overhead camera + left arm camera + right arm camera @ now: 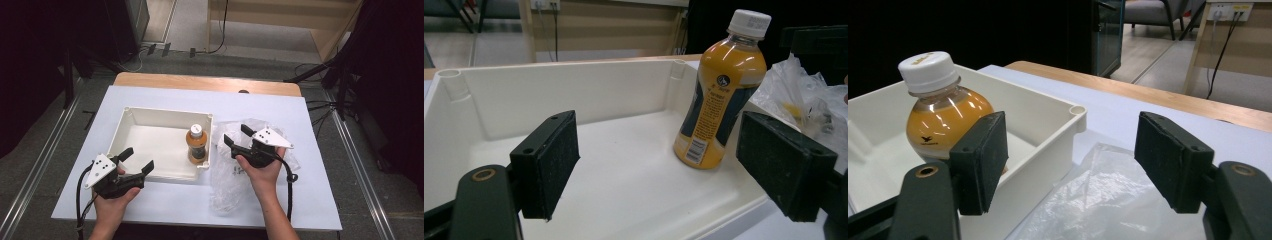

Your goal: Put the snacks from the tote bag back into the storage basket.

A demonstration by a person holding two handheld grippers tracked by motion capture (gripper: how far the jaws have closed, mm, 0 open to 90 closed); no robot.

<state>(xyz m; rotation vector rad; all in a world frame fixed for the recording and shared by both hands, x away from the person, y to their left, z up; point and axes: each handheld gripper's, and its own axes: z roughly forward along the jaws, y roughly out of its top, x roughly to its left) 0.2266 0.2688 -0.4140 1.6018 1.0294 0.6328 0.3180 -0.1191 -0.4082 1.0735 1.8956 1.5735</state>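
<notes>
An orange drink bottle (pixel 196 145) with a white cap stands upright in the near right corner of a white plastic bin (pixel 131 131). My left gripper (pixel 137 159) hovers open over the bin's near rim, its jaws empty. Along its jaws I look across the bin floor at the bottle (pixel 719 95). My right gripper (pixel 237 134) is open over a clear plastic bag (pixel 235 185) just right of the bin, nothing between its pads. From that gripper the bottle (pixel 940 112) stands behind the left jaw, inside the bin wall (pixel 1048 125).
A pale blue mat (pixel 165 200) covers the wooden table (pixel 200 81). The crumpled clear bag (pixel 1108 200) spreads over the mat's right part. Cables trail from both grippers toward the near edge. Dark stands and floor cables flank the table.
</notes>
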